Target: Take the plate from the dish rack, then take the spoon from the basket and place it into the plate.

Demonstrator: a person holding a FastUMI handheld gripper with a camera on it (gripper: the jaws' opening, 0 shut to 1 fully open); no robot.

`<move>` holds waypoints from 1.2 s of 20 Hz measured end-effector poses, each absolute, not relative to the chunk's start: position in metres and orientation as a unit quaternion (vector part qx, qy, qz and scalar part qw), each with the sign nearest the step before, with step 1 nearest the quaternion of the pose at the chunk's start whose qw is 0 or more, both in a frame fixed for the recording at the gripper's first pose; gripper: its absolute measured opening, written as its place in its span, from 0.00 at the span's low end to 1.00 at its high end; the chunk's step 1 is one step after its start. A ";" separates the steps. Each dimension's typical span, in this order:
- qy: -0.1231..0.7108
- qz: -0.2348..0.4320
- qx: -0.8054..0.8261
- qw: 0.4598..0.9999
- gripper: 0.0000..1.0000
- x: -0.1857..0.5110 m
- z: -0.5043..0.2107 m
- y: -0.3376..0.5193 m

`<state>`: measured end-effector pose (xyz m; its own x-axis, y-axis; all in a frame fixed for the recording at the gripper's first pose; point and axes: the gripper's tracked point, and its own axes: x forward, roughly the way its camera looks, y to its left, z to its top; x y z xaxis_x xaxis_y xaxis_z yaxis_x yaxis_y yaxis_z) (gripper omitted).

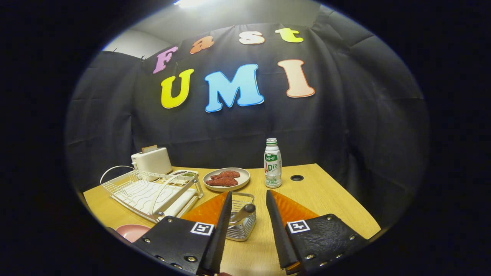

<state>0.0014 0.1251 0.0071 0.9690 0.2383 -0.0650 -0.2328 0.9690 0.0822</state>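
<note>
The gripper point(248, 199) hangs above the table point(326, 199) with its fingers spread, holding nothing. Between them sits the wire basket point(241, 226), the spoon point(242, 214) standing inside. Left of the basket, the dish rack point(151, 191) is empty; the pink plate point(132, 232) lies before it.

Gripper point(248, 199): two flat tapering fingers on black plates, silver screws along edges, one square black-and-white marker per plate.

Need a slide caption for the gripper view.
Open claw hovers over the wire basket holding the spoon; pink plate beside dish rack.
</note>
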 end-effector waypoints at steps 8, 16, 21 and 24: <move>0.010 0.107 0.044 0.993 0.42 0.020 0.008 0.127; 0.043 0.115 0.038 0.992 0.09 0.016 0.017 0.147; 0.050 0.107 0.027 0.993 0.09 0.018 0.031 0.145; 0.049 0.096 0.028 0.994 0.08 0.017 0.047 0.142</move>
